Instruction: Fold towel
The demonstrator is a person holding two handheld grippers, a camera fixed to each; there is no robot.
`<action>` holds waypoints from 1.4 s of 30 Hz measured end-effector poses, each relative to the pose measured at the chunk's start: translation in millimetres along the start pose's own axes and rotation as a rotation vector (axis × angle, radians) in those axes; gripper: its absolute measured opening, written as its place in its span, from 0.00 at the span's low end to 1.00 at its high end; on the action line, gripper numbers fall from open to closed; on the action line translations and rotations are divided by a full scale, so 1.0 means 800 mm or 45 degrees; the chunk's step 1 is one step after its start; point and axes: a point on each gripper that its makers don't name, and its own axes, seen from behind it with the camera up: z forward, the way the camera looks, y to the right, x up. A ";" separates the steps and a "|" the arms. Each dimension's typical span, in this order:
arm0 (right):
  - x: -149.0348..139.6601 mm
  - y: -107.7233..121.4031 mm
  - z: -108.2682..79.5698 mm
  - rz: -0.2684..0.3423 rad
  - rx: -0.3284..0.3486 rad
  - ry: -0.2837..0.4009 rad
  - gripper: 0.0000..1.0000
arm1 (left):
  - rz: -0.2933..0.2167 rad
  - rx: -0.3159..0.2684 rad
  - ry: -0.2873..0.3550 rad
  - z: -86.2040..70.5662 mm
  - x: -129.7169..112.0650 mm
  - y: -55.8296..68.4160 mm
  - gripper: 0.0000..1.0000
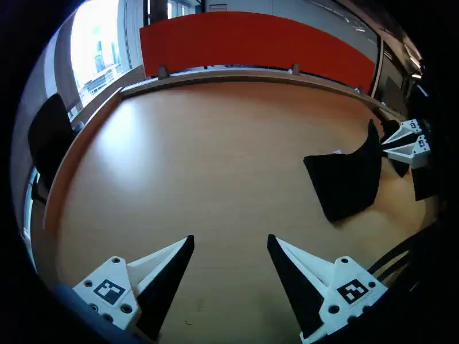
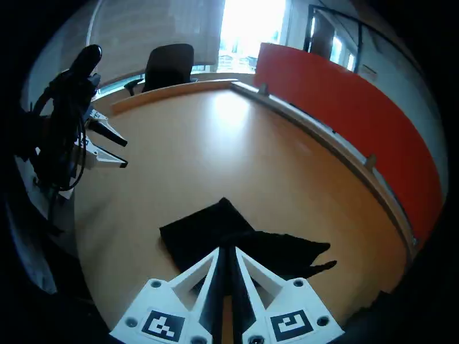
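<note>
**Left gripper view.**
- Left gripper point(image 1: 229, 238): two white wedge-shaped plastic fingers with black inner faces, at the bottom of the frame. They are spread wide with nothing between them.
- Towel point(image 1: 347, 183): black, matte, soft cloth at middle right, on the table point(image 1: 201, 172), a smooth pale wood top. Most of it lies flat as a roughly four-sided patch. Its long axis runs from lower centre-right up toward the right edge, where a peaked corner lifts off the wood.
- Right gripper point(image 1: 382, 147): fingers closed together on that lifted corner.
- Red panel point(image 1: 258, 40): upper frame.
- Black chair point(image 1: 49, 137): left edge.

**Right gripper view.**
- Right gripper: bottom centre, fingers pressed together and pinching the towel's near edge.
- Towel: lower middle, with one corner pointing toward the top of the frame. Its long axis runs left to right, and the right end is uneven.
- Left gripper: upper left, fingers apart, well apart from the towel.
</note>
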 end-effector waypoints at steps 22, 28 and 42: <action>0.009 -0.048 0.058 0.009 0.137 -0.038 0.05 | -0.053 0.047 0.007 -0.015 -0.009 -0.030 0.94; 0.006 -0.054 0.058 0.007 0.150 -0.047 0.13 | -0.054 0.047 0.007 -0.015 -0.010 -0.030 0.94; -0.010 -0.055 0.053 0.036 0.129 -0.065 0.79 | -0.047 0.053 0.007 -0.020 -0.013 -0.031 0.94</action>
